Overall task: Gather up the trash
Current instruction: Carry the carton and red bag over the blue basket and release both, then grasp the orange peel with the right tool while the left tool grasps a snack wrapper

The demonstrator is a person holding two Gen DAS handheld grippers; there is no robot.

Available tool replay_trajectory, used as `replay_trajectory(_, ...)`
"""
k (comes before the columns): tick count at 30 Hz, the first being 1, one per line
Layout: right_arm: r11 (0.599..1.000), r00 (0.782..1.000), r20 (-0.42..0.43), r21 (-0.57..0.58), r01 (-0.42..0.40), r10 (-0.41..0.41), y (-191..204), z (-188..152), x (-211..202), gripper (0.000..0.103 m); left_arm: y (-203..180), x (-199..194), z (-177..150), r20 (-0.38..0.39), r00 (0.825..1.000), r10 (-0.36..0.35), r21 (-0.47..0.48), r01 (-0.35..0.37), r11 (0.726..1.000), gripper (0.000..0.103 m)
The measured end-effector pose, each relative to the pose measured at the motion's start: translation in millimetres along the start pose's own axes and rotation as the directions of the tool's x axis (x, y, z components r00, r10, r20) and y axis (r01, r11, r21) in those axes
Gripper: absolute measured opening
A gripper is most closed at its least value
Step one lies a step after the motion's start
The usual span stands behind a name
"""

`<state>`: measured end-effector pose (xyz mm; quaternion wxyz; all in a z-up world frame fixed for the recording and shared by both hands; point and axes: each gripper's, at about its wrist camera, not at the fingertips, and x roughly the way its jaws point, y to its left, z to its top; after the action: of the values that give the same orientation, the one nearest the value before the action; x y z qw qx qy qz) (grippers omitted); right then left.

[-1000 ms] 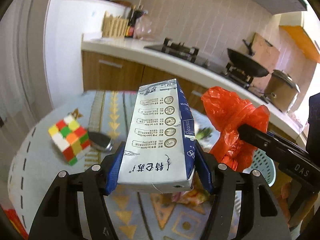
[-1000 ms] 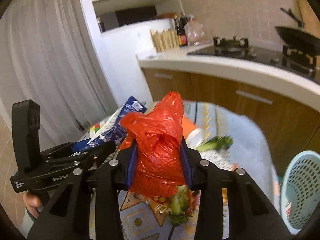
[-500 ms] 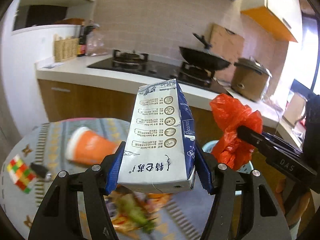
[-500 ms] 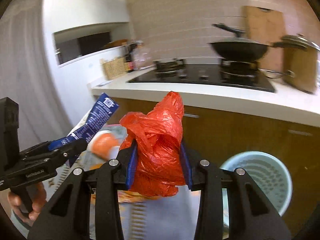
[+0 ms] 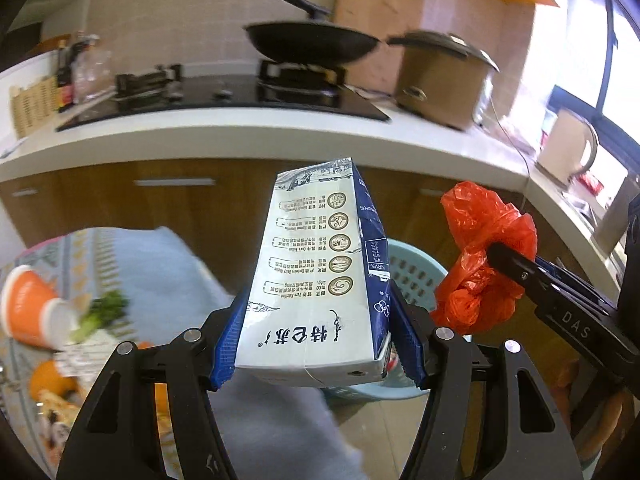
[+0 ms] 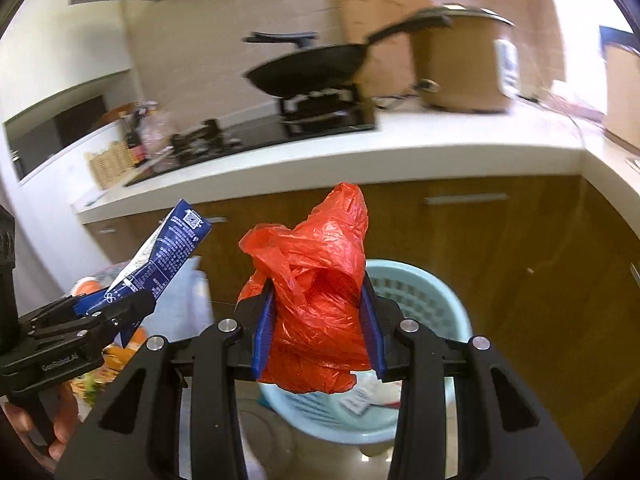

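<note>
My left claw (image 5: 316, 344) is clamped on a blue and white milk carton (image 5: 320, 280), which stands upright between the blue pads with its folded top pointing to twelve o'clock and its printed side facing my camera. My right claw (image 6: 318, 332) is squeezed around a crumpled red plastic bag (image 6: 316, 308), the loose top of the bag sticking up above the pads. From the left wrist camera I see that bag at three o'clock, held in the other claw, and a pale blue perforated basket (image 5: 412, 276) on the floor right behind the carton. From the right wrist camera the basket sits just behind and below the red bag, at about five o'clock, with some scraps of paper (image 6: 360, 394) lying inside it; the carton shows at nine o'clock, tilted. On the tabletop (image 5: 168, 264) at eight o'clock in the left view lie an orange paper cup (image 5: 28, 312) on its side, a green vegetable piece (image 5: 100, 314) beside it and more food scraps (image 5: 52, 400) nearer me, all blurred. Behind everything runs the kitchen counter (image 5: 240, 132) with a black wok (image 5: 312, 42) on the stove and a brown pot (image 5: 440, 76) at one o'clock.
</note>
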<state>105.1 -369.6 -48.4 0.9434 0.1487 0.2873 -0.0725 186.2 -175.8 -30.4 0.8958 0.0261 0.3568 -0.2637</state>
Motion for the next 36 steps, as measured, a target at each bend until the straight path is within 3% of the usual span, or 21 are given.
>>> replay_trajectory(10,0.991,0.987,-0.086,-0.015,0.133,-0.134,-44.9,-31.6,24.4,0.035,-39.7,65.0,-19.7,-0.129,0.991,-0.042,0.039,0.047,0.998,0.061)
replay_trajectory(20,0.983,0.963,-0.197,-0.036,0.178,-0.182,-59.6,-55.7,53.7,0.039,-47.3,109.5,-39.8,-0.251,0.966,-0.059,0.041,0.071,0.997,0.062)
replay_trajectory(22,0.981,0.959,-0.203,-0.053,0.188,-0.195,-55.7,-57.3,57.0,0.04,-44.6,111.8,-41.0,-0.262,0.963,-0.061,0.029,0.071,0.997,0.069)
replay_trajectory(26,0.98,0.959,-0.204,-0.053,0.19,-0.197,-51.4,-55.3,60.0,0.06,-37.6,105.9,-40.0,-0.241,0.969,-0.049,0.021,0.055,0.998,0.075)
replay_trajectory(36,0.983,0.965,-0.183,-0.039,0.181,-0.185,-45.4,-47.2,51.3,0.062,-22.4,78.2,-31.9,-0.182,0.982,-0.054,-0.015,0.052,0.999,0.075)
